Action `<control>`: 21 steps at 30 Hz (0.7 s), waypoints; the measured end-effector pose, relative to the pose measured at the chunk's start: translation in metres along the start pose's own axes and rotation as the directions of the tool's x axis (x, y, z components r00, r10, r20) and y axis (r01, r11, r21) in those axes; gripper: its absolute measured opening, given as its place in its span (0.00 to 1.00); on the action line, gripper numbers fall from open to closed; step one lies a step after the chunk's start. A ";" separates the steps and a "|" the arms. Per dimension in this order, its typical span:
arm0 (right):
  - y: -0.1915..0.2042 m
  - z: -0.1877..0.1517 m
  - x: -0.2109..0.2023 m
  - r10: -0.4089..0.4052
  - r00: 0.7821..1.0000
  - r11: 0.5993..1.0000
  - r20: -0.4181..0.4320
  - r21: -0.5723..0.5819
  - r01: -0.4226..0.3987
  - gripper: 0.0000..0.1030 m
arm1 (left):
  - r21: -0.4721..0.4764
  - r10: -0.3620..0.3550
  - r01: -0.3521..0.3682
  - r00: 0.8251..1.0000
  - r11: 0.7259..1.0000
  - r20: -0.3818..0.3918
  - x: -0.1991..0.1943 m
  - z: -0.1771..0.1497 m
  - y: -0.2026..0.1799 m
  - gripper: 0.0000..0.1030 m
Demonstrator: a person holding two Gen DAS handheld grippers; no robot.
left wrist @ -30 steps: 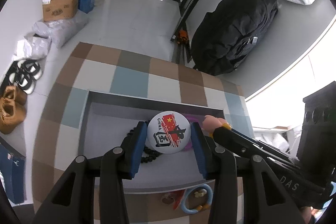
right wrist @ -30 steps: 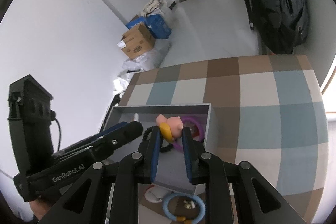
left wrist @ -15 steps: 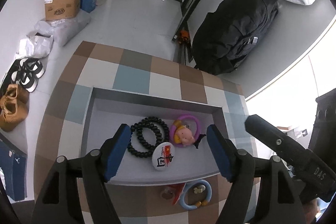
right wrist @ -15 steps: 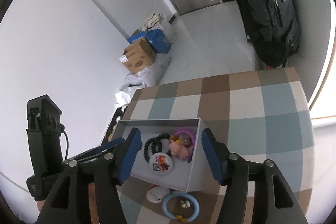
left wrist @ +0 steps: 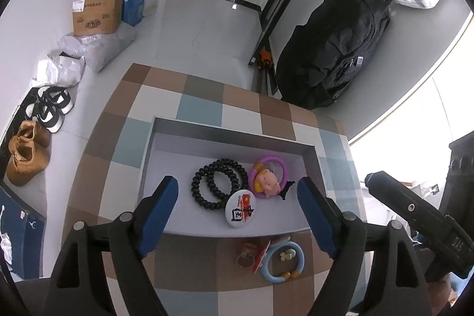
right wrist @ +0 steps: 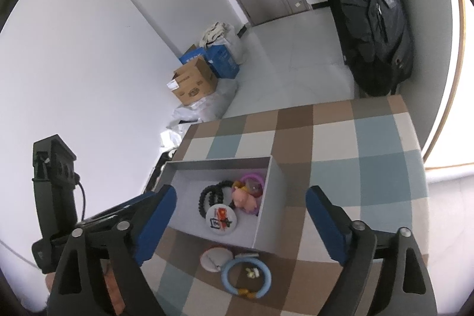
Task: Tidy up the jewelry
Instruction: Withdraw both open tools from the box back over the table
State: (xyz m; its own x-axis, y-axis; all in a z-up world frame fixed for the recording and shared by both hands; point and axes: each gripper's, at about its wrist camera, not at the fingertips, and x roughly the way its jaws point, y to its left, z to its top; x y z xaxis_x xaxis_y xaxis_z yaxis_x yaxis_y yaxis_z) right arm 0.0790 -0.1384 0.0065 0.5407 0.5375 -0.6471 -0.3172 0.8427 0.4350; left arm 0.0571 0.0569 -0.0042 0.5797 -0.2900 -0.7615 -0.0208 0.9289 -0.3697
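checkered table (left wrist: 204,96); badge (left wrist: 240,208) between wide left tongs (left wrist: 238,205).

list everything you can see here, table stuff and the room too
box: 1, grey, open, on the checked table
table: 1, brown, blue and cream checks
coil bracelets: 2, black, in the box, left of the pig ring
pig ring: 1, purple ring with pink pig, in the box
badge: 1, white with red flag, in the box, near edge
blue ring: 1, light blue, on the table outside the box
small round item: 1, white, beside the blue ring
cardboard box: 1, brown, on the floor
backpack: 1, black, by the wall
shoes: 1 tan pair, floor left
left gripper: fingers blue, open
right gripper: fingers blue, open
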 end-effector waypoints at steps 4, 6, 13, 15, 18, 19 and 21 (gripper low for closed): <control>0.002 -0.004 -0.006 -0.008 1.000 1.000 0.012 -0.016 0.009 0.97 | -0.018 -0.034 0.034 0.999 0.999 0.013 -0.004 -0.005 0.004 0.77; 0.003 -0.007 -0.011 -0.014 1.000 1.000 0.025 -0.025 0.014 0.99 | -0.051 -0.088 0.088 0.996 0.995 0.016 -0.006 -0.006 0.008 0.77; -0.001 -0.015 -0.019 -0.035 0.999 0.999 0.037 -0.021 0.035 1.00 | -0.046 -0.107 0.108 0.994 0.993 0.017 -0.017 -0.021 0.008 0.78; -0.002 -0.019 -0.021 -0.043 0.999 0.999 0.032 -0.018 0.043 1.00 | -0.034 -0.105 0.105 0.994 0.994 0.000 -0.016 -0.027 0.005 0.78; -0.003 -0.025 -0.023 -0.049 0.999 0.999 0.020 -0.017 0.049 1.00 | -0.012 -0.083 0.083 0.996 0.997 -0.015 -0.016 -0.038 0.001 0.78; -0.003 -0.027 -0.023 -0.053 0.998 0.998 0.016 -0.016 0.053 1.00 | -0.005 -0.073 0.073 0.997 0.997 -0.020 -0.014 -0.041 -0.001 0.78; -0.003 -0.030 -0.025 -0.068 0.998 0.998 0.009 -0.013 0.068 1.00 | 0.007 -0.070 0.071 0.997 0.997 -0.029 -0.011 -0.047 -0.004 0.78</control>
State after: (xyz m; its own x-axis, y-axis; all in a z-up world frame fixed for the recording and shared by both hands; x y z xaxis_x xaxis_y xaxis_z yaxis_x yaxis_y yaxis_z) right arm 0.0435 -0.1536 0.0021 0.5679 0.4791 -0.6693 -0.2899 0.8775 0.3822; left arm 0.0127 0.0461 -0.0191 0.5561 -0.3611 -0.7485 0.0263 0.9078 -0.4185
